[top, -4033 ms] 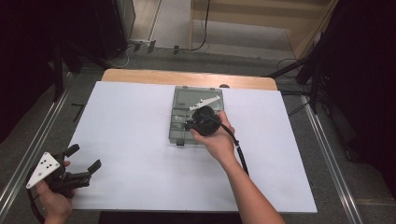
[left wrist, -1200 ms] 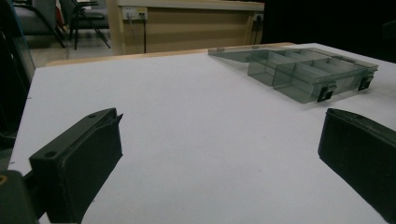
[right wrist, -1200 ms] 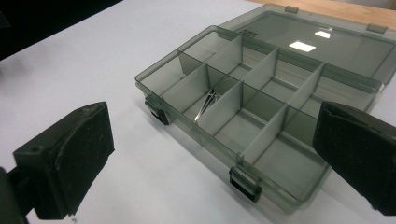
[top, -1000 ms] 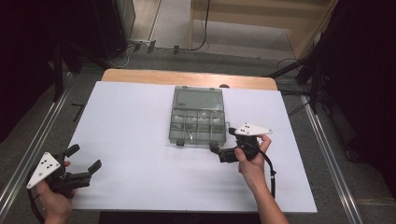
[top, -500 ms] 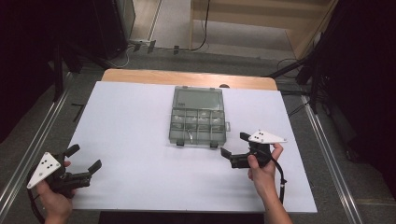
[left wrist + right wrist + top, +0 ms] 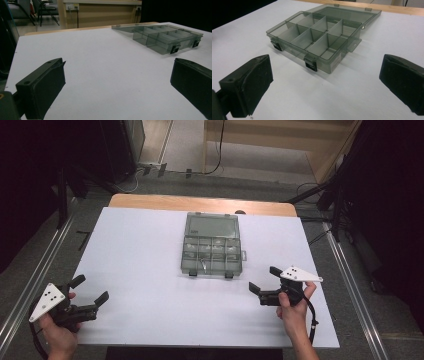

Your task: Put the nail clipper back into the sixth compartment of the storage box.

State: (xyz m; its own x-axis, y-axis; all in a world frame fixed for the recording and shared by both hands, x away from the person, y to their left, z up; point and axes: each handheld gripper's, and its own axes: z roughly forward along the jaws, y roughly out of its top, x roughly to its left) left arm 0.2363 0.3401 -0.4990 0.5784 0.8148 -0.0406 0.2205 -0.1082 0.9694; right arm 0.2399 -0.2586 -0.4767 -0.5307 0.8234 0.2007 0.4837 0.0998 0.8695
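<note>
Grey compartment box (image 6: pixel 210 247) sits lid-open at mid-table on the white sheet (image 6: pixel 140 250), wooden table edge (image 6: pixel 200 203) beyond it. Right gripper (image 6: pixel 266 284) near the box's front right corner, jaws spread, holding nothing; bare sheet between them. Left gripper (image 6: pixel 90 291) at the near left corner, well apart from the box, jaws likewise spread and empty.

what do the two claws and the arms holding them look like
Both are matte black handheld tools. The left claw and right claw each carry a pale grey three-cornered plate on top, dotted with small dark holes. Each has two blocky, flat-faced black jaws; one left jaw has a small round hole in its top edge. A black cable trails from the right one beside the forearm. No sleeves reach the forearms.
</note>
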